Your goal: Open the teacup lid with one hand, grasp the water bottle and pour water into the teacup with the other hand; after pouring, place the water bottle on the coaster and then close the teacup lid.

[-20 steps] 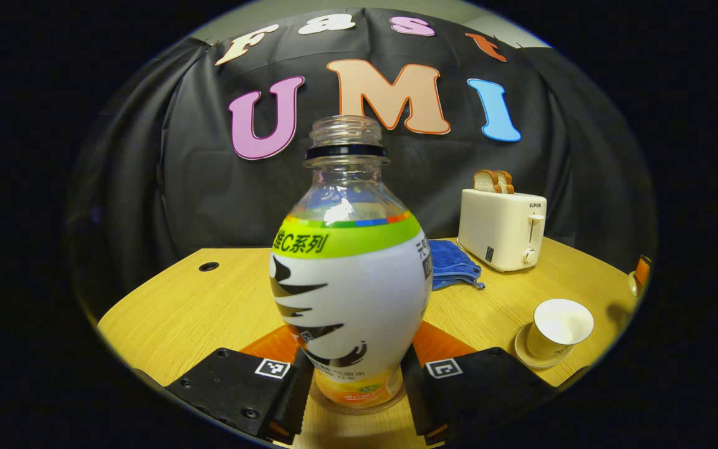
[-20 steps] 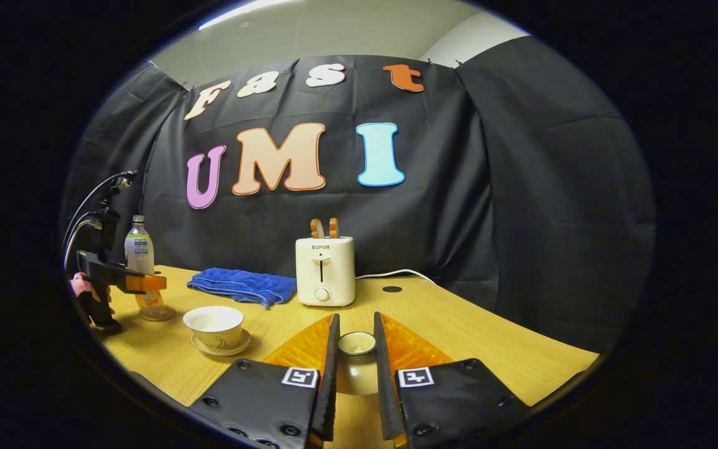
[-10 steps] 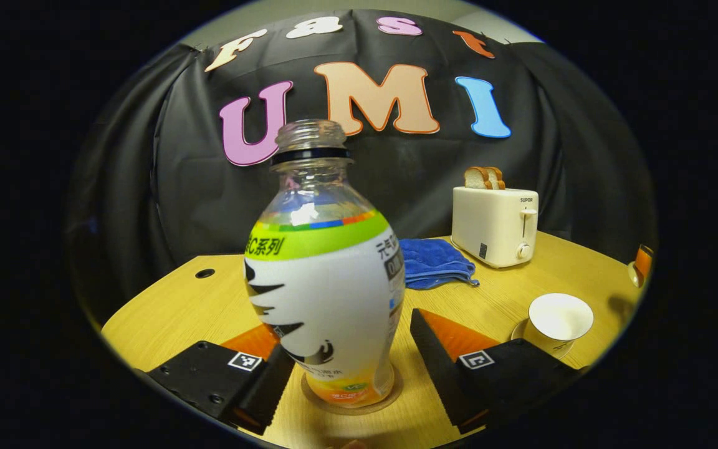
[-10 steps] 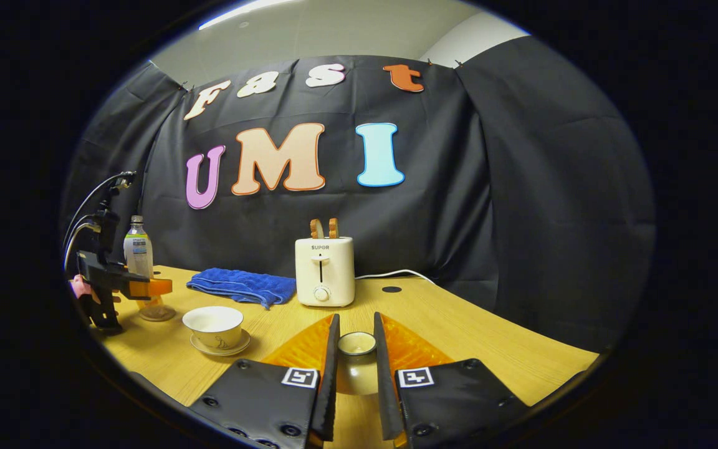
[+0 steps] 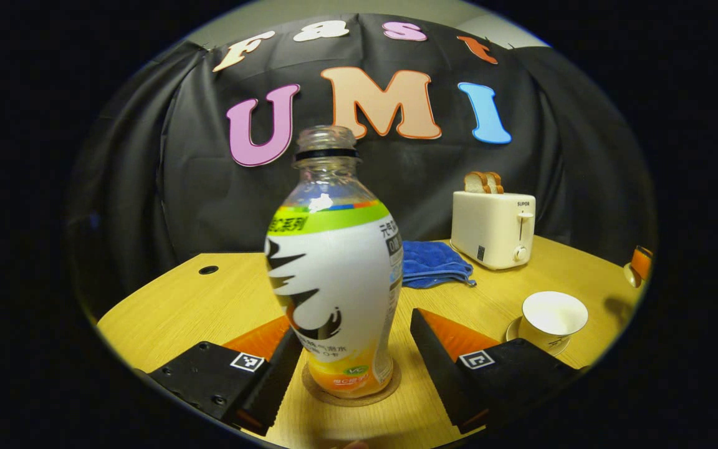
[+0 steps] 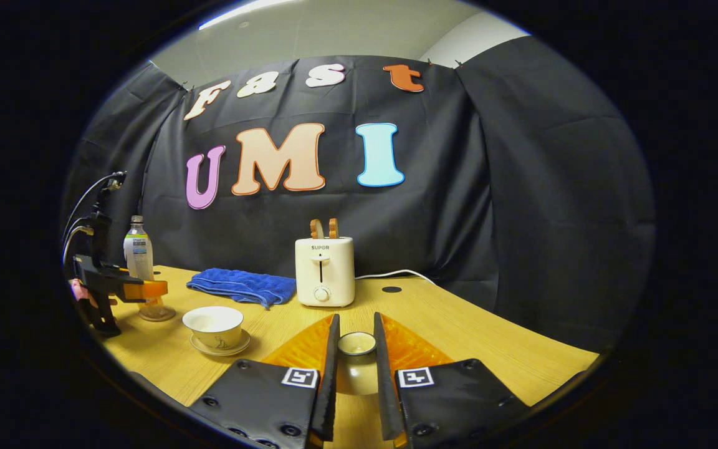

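A: Left gripper [image 5: 354, 355], bottom centre of the left gripper view: spread wide, fingers [image 5: 272, 380] standing clear on either side of the clear plastic water bottle with the white-and-green label [image 5: 334, 274].
B: Bottle upright, uncapped, base resting on the round brown coaster [image 5: 351, 391] at lower centre.
A: Further out, lower right: white open teacup on its saucer [image 5: 552, 319], on the light wooden table [image 5: 209, 305]. Folded blue towel [image 5: 432, 264] behind the bottle, cream toaster with two bread slices [image 5: 493, 228] at right of centre.
B: Right gripper [image 6: 353, 362], bottom centre of the right gripper view: narrowed onto the small pale round teacup lid [image 6: 356, 344], both fingers [image 6: 331, 368] pressing its sides.
A: Lid held just over the table, well right of the teacup [image 6: 214, 327] at lower left.
B: Far left edge: left gripper [image 6: 141, 288] beside the bottle [image 6: 139, 262], a hand [image 6: 85, 293] gripping its handle. Toaster [image 6: 324, 269] at centre, towel [image 6: 242, 285] to its left.
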